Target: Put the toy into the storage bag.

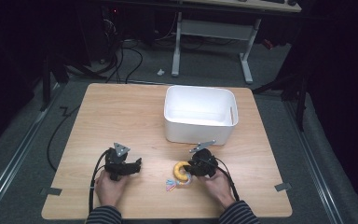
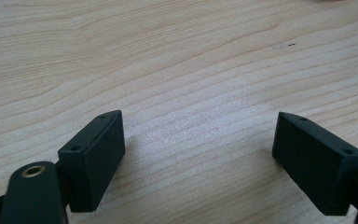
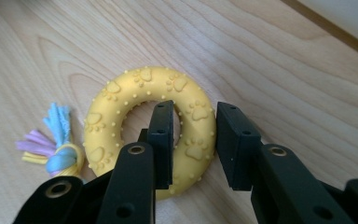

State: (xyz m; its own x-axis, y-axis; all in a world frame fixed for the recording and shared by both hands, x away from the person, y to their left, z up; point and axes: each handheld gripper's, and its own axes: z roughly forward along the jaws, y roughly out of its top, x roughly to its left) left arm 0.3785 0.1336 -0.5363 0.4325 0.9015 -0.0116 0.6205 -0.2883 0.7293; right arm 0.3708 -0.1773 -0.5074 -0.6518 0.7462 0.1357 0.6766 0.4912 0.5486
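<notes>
Right gripper (image 3: pixel 193 140) jaws pinch yellow rubber ring toy (image 3: pixel 149 128) across its band, beside white bin (image 1: pixel 199 114); light, pliable, grippy.

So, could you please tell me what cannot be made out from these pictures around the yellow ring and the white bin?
- Yellow ring: in the right gripper view, the right tool covers the stretch it clamps.
- Tassel: in the high view too small to make out; in the right gripper view the tool's body cuts off its lower end.
- White bin: in the high view, the near wall hides the floor just behind it.
</notes>
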